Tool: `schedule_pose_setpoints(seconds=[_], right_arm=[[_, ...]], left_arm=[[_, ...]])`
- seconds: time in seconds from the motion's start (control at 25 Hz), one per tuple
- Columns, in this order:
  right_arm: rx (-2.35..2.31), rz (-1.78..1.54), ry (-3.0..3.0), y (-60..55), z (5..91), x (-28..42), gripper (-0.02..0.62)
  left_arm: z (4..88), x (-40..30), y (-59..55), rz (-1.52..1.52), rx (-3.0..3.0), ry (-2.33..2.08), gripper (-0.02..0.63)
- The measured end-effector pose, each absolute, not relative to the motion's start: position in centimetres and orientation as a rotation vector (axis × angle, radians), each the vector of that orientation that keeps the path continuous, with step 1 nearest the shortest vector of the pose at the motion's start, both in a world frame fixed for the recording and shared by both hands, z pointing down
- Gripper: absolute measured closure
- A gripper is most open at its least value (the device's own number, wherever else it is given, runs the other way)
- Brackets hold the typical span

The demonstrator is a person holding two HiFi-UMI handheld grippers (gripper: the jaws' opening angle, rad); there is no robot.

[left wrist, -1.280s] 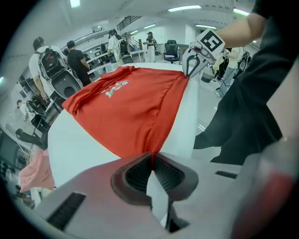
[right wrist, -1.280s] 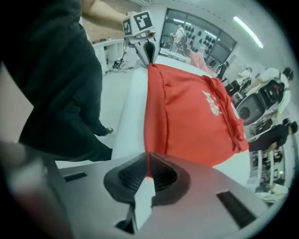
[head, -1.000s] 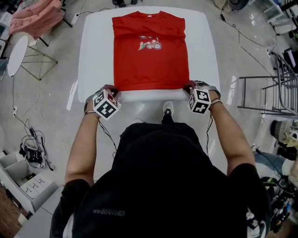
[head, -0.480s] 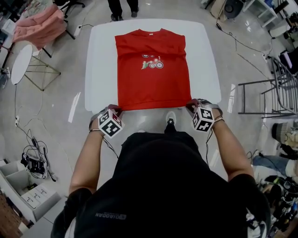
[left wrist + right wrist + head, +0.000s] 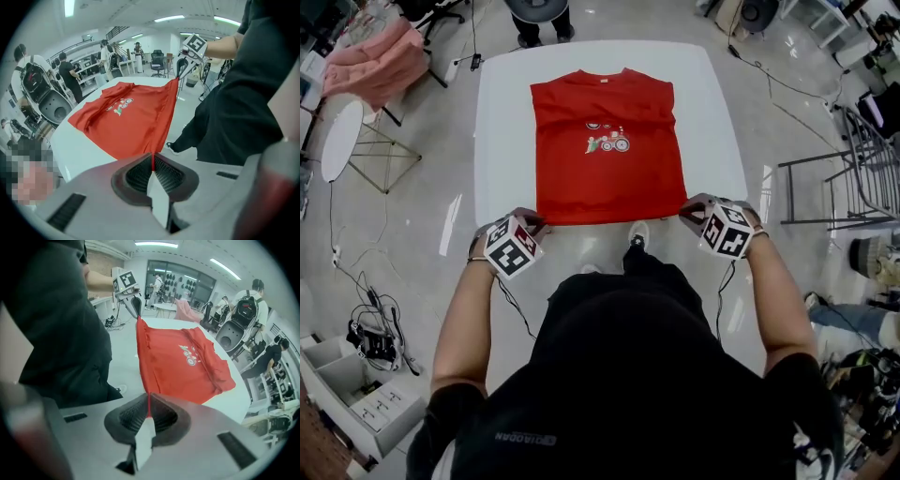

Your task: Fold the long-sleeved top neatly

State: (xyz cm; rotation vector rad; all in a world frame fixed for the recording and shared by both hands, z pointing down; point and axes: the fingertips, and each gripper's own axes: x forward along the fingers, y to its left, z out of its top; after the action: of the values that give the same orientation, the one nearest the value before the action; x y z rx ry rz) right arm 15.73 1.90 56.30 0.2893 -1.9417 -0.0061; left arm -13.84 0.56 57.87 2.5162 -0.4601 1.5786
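the red top (image 5: 606, 178) lies flat on the white bench (image 5: 502, 122). its collar (image 5: 602, 83) is at the far end and its hem (image 5: 609, 218) is at the near edge, just in front of the person. no sleeves stick out at the sides, so they look already folded in.

the left gripper (image 5: 529, 226) has its fingers (image 5: 137, 174) pressed together on the near left corner of the hem, with a thin line of red cloth pinched between them. the right gripper (image 5: 688, 212) has its fingers (image 5: 165, 417) clamped the same way on the near right corner. the hem is stretched straight between the two, a little above the bench edge, and the cloth slopes down from it onto the bench.

the top's long axis runs straight away from the fingers, from hem to collar, and the whole body of the top lies beyond both grippers. neither hand is nearer, since each holds its own corner. the next move is probably to carry both corners forward along that axis at the same pace and lay the hem level near the collar.
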Motion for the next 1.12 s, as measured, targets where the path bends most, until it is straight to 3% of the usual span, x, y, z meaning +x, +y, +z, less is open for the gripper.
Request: schedule_pose_setpoints(seconds=[0.48, 1.12], right_arm=[[0.326, 0.061, -2.087, -13.6, 46.9, 16.1, 0.577], [0.446, 0.177, -2.087, -35.3, 50.0, 16.5, 0.577]], left_arm=[[49.0, -12.9, -16.0, 1.477, 2.558, -0.715, 0.588], [51.5, -13.4, -36.2, 1.479, 2.250, -1.081, 0.586]])
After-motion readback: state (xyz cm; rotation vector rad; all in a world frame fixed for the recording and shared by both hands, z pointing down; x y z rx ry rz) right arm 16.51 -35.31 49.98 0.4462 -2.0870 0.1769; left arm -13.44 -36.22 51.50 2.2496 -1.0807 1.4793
